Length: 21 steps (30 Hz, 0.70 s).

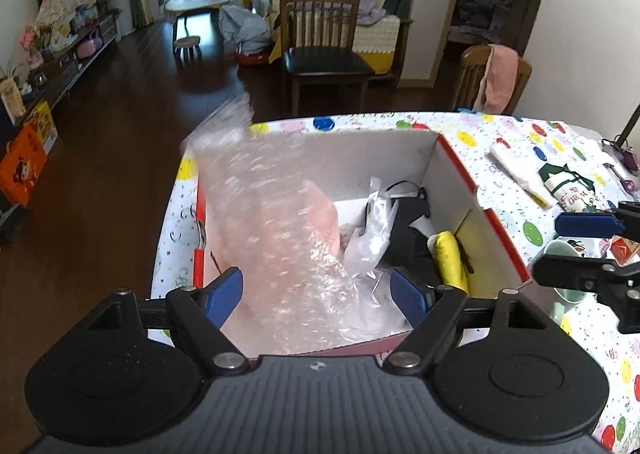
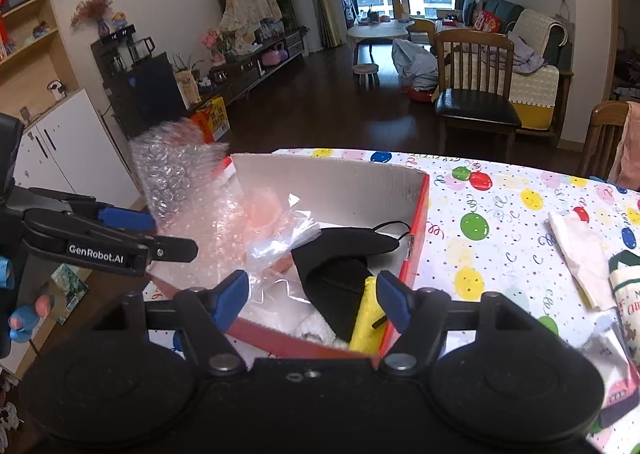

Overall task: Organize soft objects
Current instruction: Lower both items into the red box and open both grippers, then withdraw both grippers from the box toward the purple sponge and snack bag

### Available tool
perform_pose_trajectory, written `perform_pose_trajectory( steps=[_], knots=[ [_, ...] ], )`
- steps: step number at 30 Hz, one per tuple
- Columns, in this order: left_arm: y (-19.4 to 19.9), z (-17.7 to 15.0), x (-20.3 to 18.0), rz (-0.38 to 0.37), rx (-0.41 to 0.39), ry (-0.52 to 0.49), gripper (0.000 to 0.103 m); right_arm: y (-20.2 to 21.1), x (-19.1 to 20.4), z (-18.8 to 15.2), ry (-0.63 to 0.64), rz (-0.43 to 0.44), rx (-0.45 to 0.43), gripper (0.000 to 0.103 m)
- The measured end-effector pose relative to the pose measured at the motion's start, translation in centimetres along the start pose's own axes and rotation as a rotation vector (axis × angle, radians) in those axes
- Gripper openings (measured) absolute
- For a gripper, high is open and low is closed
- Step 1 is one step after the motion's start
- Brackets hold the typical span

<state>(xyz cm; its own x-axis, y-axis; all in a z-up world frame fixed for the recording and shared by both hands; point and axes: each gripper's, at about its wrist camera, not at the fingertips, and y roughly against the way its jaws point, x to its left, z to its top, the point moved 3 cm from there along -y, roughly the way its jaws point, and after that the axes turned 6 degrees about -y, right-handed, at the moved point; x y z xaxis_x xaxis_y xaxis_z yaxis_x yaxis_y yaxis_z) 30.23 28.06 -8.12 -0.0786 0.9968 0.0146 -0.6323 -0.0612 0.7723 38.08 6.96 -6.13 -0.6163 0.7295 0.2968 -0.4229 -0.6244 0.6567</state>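
An open cardboard box, red outside and white inside, stands on the balloon-print tablecloth. A sheet of bubble wrap fills its left side and sticks up past the rim, blurred at the top. Under it shows something pink. A clear plastic bag, black fabric with a cord and a yellow cloth lie to its right. My left gripper is open above the box's near edge, its pads clear of the wrap. My right gripper is open over the near right corner, holding nothing.
On the cloth right of the box lie a white folded tissue, a green-and-white packet and a mug. The box sits close to the table's left edge. Wooden chairs stand beyond the far edge.
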Motion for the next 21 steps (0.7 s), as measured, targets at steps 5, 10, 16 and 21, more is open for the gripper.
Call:
perform_pose_trajectory(
  steps=[5,10,16,21],
  knots=[
    [1.4,0.6,-0.7,-0.003,-0.047,-0.023,0.084,2.5,0.0,-0.7,-0.010,-0.009,-0.035,0.076],
    [3.5,0.9,-1.7,-0.025,-0.100,-0.051,0.086,5.3,-0.2,-1.4,-0.020,-0.010,-0.072,0.080],
    [6.2,0.6,-3.8,-0.076,-0.159,-0.076,0.087,8.6,-0.5,-2.7,-0.027,-0.015,-0.118,0.087],
    [7.6,0.0,-6.2,-0.111,-0.179,-0.077,0.087,11.2,-1.4,-3.8,-0.039,-0.017,-0.156,0.091]
  ],
)
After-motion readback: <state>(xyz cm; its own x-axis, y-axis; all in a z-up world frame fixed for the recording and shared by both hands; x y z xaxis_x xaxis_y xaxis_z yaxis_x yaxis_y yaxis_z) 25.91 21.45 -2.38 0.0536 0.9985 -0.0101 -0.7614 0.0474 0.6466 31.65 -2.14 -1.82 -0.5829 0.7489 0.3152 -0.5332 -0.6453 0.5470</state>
